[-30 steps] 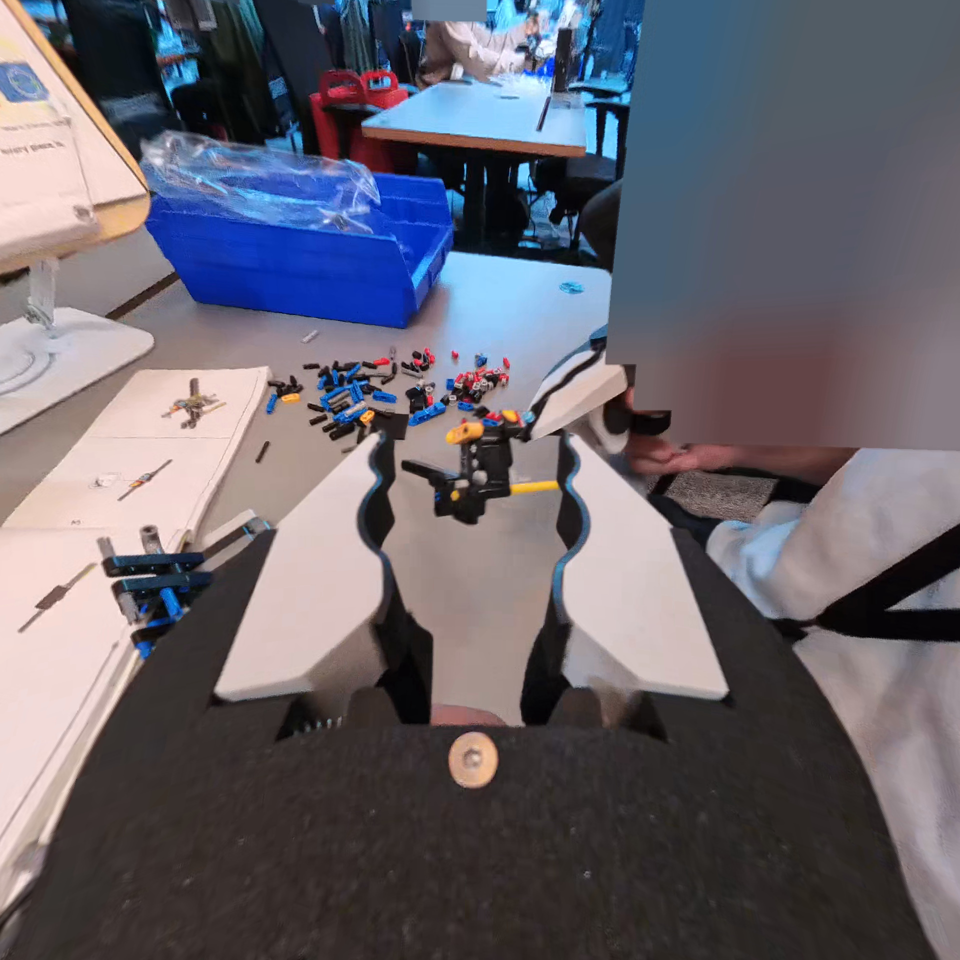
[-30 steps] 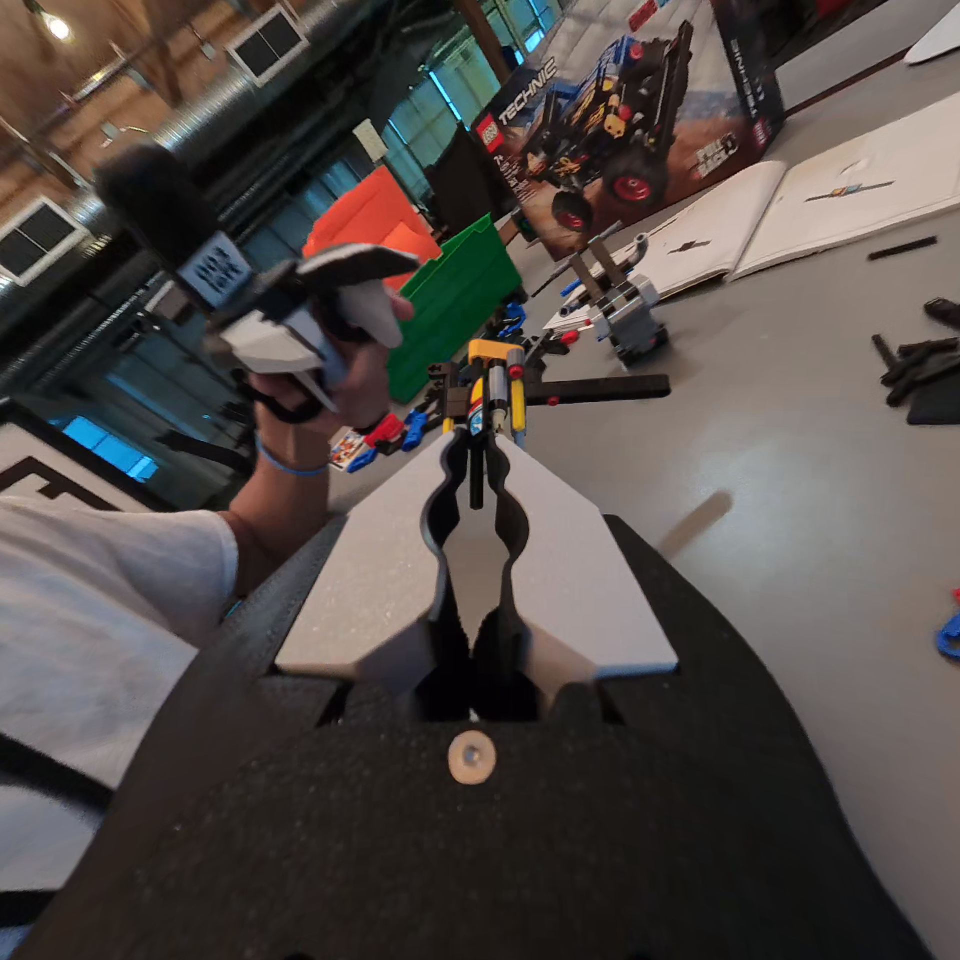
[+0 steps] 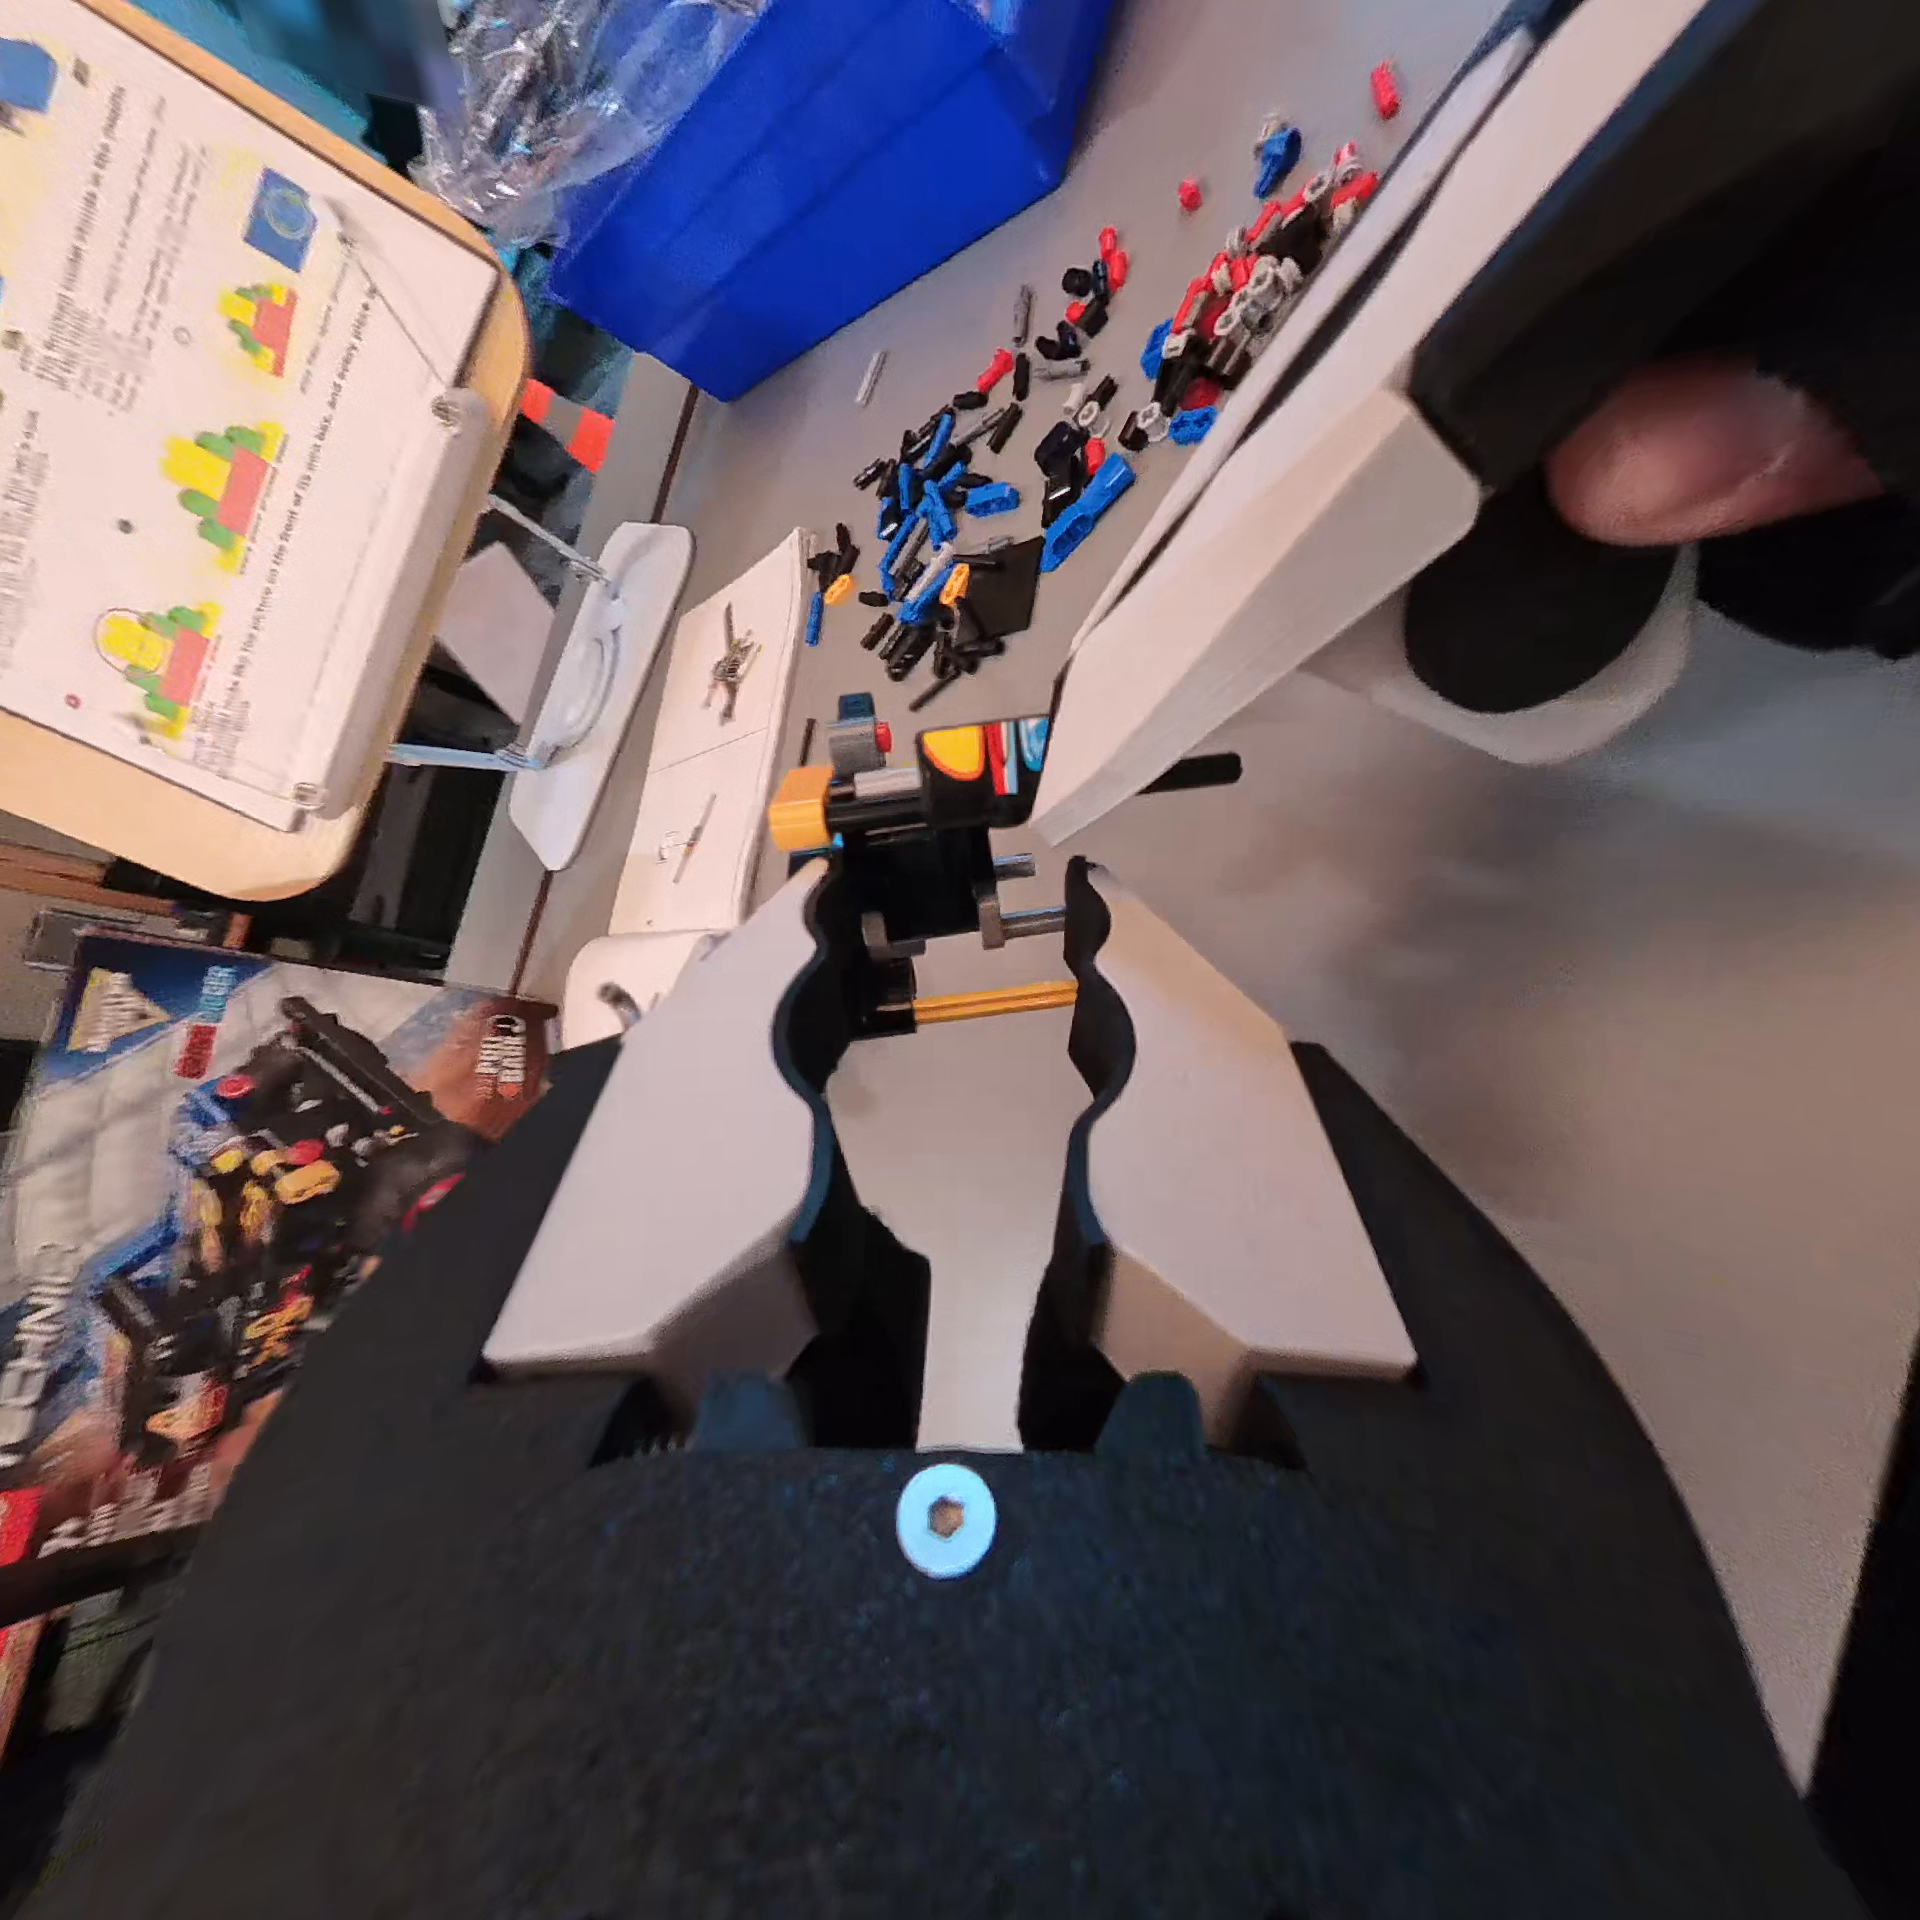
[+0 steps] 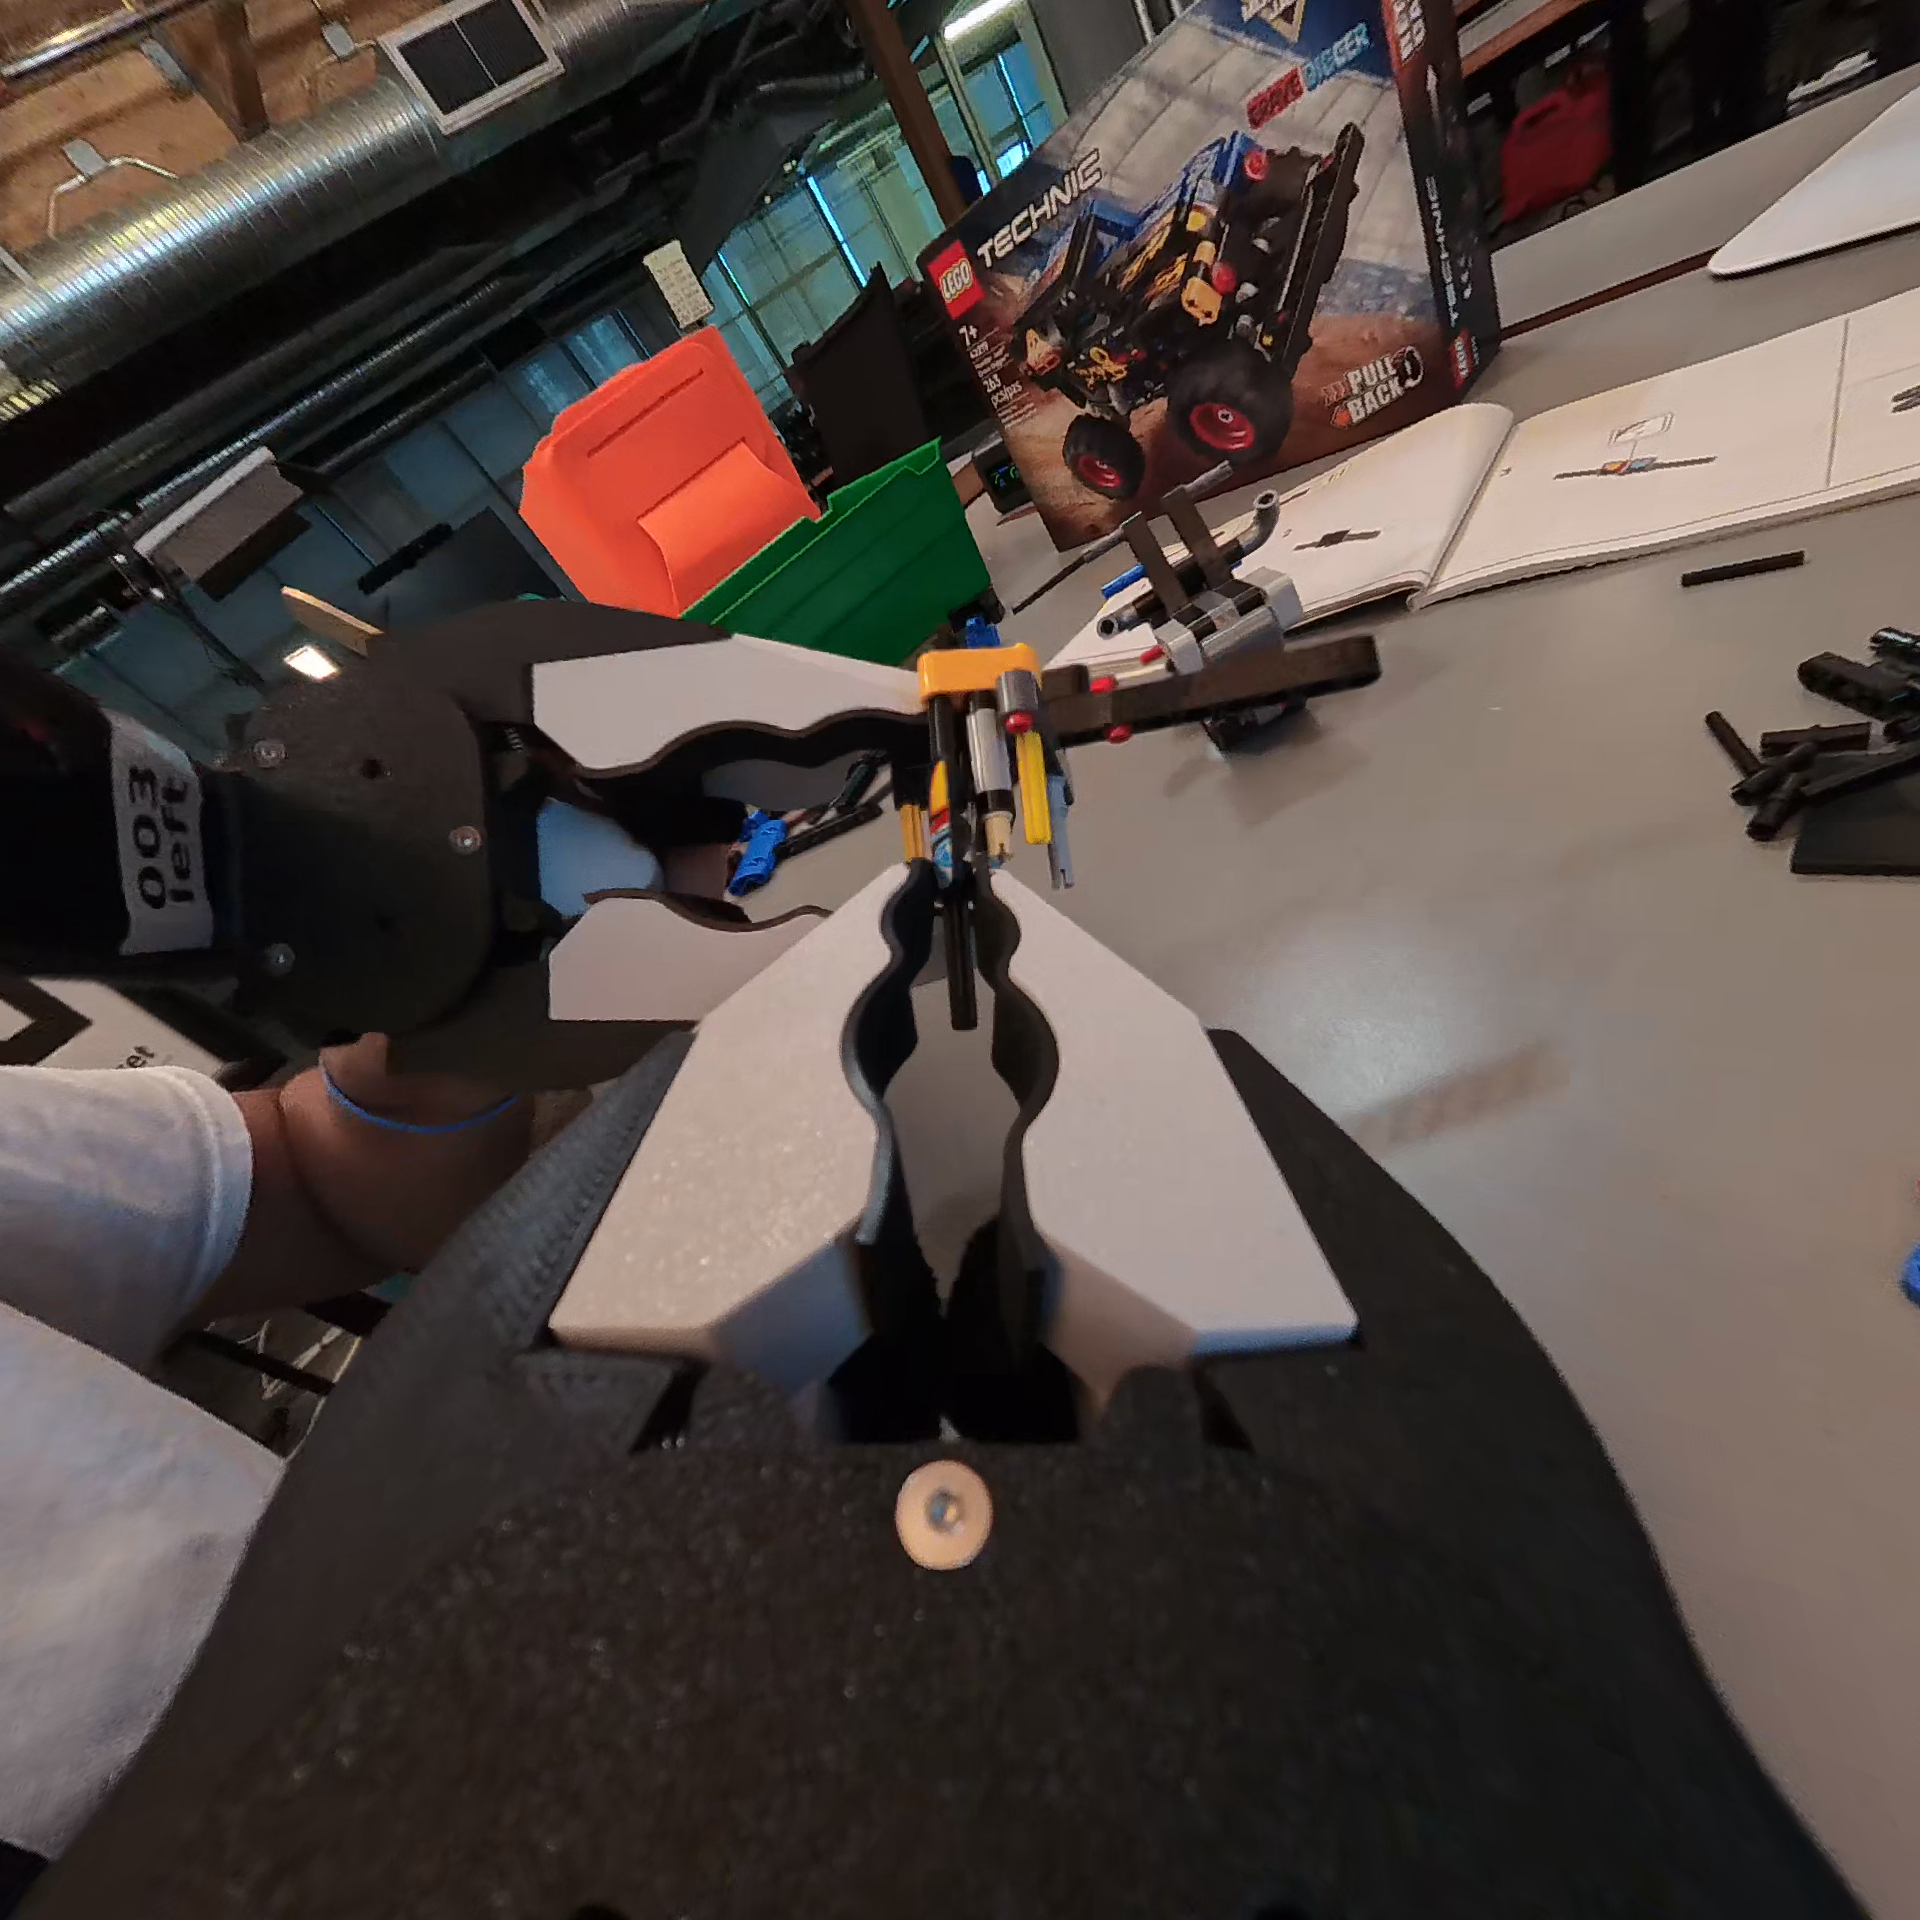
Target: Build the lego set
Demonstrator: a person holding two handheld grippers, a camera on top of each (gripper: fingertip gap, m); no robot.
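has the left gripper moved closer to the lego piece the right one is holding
Yes. In the right wrist view the left gripper now brackets the small assembly, below the green bin; earlier it hung up left of it.

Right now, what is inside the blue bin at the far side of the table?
A crumpled clear plastic bag sticks out of the top of the blue bin. Small dark pieces show through it. The bin's wall hides everything lower down.
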